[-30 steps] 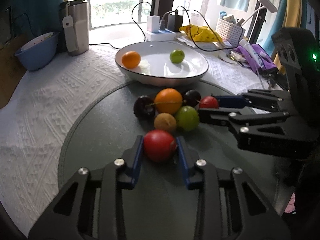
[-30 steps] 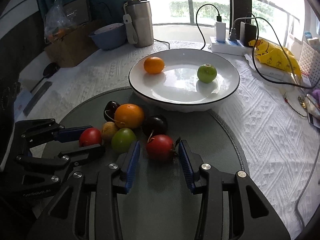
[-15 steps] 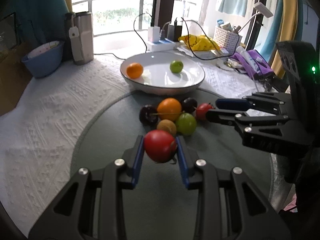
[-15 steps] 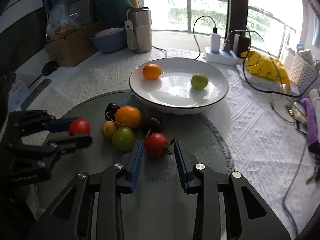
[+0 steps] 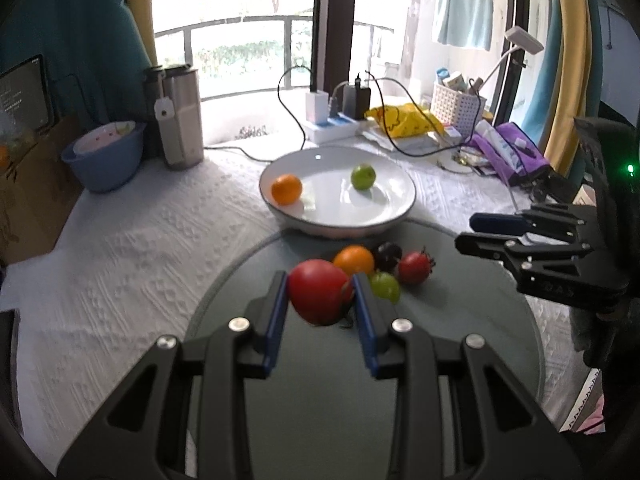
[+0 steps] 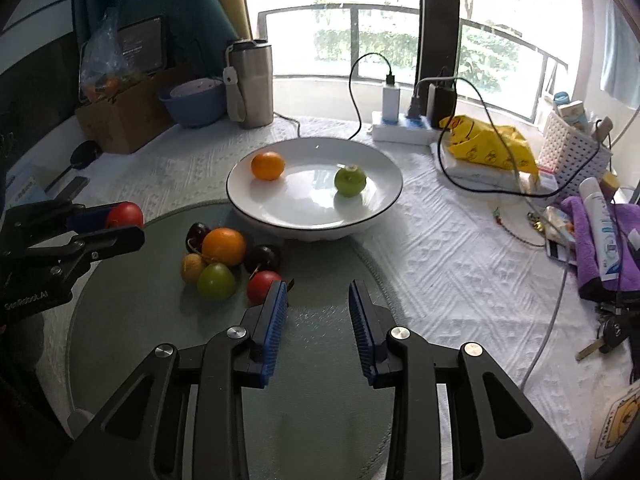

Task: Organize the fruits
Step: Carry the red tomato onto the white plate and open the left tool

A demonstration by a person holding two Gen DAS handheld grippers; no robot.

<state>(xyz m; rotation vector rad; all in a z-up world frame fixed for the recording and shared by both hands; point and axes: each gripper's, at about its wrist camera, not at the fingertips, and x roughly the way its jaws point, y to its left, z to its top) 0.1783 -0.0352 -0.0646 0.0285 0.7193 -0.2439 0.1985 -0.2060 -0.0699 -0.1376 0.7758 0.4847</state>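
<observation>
The left gripper (image 5: 320, 282) is closed on a red tomato (image 5: 316, 294), raised in front of the white plate (image 6: 384, 208). The right gripper (image 6: 318, 292) has just been closing. Nothing is between its jaws, which stand narrowly apart. A second tomato (image 6: 260, 285) lies just outside its left finger. The fruit pile (image 6: 223, 246) lies between both grippers and the plate.

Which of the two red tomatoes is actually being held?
The red tomato clamped between the left gripper's blue pads; the other red tomato lies free on the round glass disc.
</observation>
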